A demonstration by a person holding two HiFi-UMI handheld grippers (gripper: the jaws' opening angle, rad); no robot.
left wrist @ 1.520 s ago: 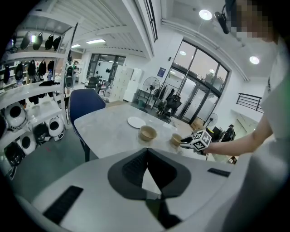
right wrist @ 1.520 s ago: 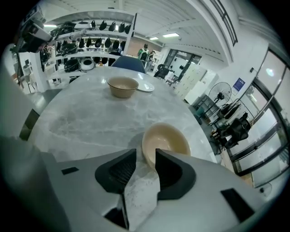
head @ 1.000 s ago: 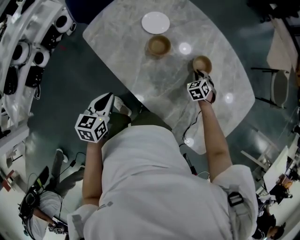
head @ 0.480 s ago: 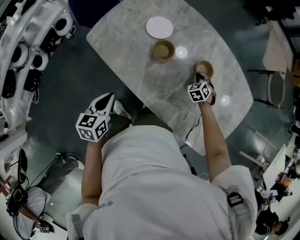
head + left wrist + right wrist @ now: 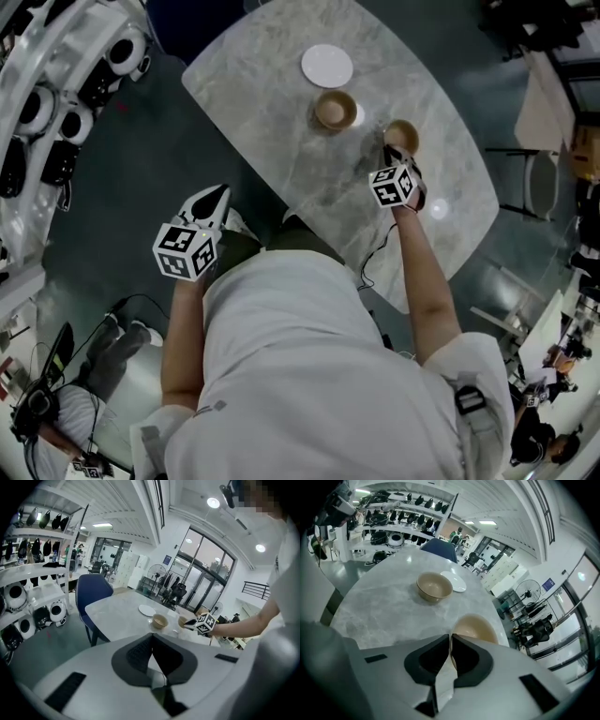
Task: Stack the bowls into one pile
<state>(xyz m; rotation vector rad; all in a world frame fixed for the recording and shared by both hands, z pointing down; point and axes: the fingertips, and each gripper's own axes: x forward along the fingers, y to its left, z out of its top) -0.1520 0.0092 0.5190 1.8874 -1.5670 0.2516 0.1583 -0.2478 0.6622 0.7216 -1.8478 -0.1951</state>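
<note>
The right gripper [image 5: 390, 150] has carried its bowl [image 5: 403, 134] nearer the second bowl [image 5: 335, 110] on the table [image 5: 253, 103]. Only its own view shows the jaws pinching the rim. The left gripper [image 5: 151, 635], closed and empty, hangs off the table.

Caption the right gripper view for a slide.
Right gripper clamped on a tan bowl's rim over the marble table; second bowl and white plate beyond.

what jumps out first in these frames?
The right tongs pinch the rim of a tan bowl toward the right side of the marble table. A second bowl sits to its left, apart from it, with a white plate just beyond. The left tongs hang shut and empty off the table, by the person's body.
</note>
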